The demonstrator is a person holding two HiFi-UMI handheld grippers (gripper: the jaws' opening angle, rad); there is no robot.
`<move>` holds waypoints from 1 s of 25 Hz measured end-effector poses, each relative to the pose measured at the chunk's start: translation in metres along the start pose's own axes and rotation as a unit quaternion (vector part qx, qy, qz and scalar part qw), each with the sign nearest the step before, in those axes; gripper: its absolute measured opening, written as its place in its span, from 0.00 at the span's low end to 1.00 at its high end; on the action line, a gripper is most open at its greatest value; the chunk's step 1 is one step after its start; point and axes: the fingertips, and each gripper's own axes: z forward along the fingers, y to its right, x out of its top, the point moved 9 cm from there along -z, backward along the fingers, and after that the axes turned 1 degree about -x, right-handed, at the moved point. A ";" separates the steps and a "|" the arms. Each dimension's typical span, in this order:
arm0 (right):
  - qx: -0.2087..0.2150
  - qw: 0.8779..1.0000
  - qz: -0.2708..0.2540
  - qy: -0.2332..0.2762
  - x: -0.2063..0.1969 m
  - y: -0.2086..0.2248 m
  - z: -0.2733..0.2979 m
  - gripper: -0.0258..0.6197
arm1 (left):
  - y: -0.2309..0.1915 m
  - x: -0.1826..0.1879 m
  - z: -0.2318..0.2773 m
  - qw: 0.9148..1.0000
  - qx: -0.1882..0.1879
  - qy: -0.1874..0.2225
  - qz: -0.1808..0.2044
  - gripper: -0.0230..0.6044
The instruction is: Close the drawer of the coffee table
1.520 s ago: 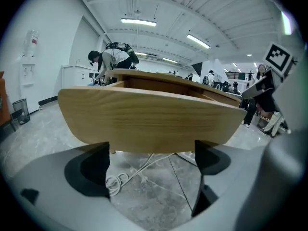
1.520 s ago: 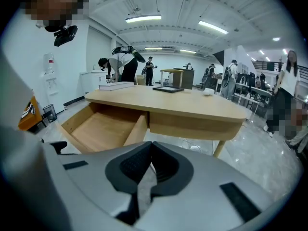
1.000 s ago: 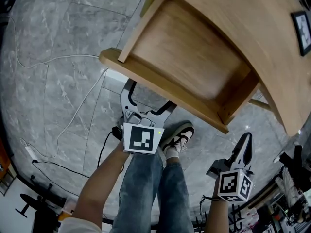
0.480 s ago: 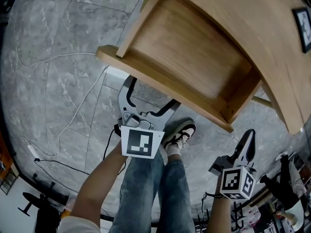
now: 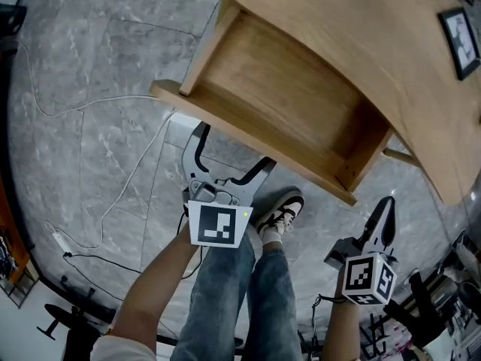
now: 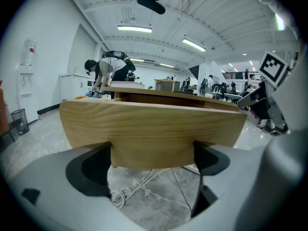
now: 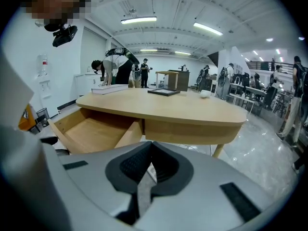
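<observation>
The wooden coffee table [image 5: 376,43] has its drawer [image 5: 293,96] pulled far out toward me, and the drawer holds nothing. My left gripper [image 5: 233,149] is open, with its two fingers reaching up to the underside of the drawer front [image 5: 248,130]. In the left gripper view the drawer front [image 6: 154,124] fills the space just beyond the wide-spread left gripper [image 6: 153,153]; whether they touch I cannot tell. My right gripper [image 5: 385,207] is shut on nothing and hangs off to the right of the drawer's corner. The right gripper view shows the right gripper [image 7: 149,170] pointing at the table [image 7: 168,105] and open drawer [image 7: 91,131].
A black picture frame [image 5: 458,40] lies on the tabletop. A white cable [image 5: 113,194] runs over the grey marble floor at the left. My legs and one shoe [image 5: 279,209] are under the drawer front. Several people stand at benches far behind the table.
Both grippers have shifted slightly, the right one a little to the right. The left jaws stay at the drawer front, and the drawer stands as far out as before.
</observation>
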 end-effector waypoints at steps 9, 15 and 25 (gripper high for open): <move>-0.017 1.000 0.020 -0.007 -0.013 0.013 -0.008 0.04 | 0.001 0.005 0.006 1.000 0.004 0.005 0.006 0.89; -0.022 0.999 0.032 -0.007 -0.019 0.020 -0.012 0.04 | 0.002 0.010 0.009 1.000 0.012 0.007 0.007 0.89; -0.026 0.999 0.046 -0.008 -0.018 0.030 -0.008 0.04 | 0.002 0.017 0.025 1.000 0.018 0.000 0.010 0.89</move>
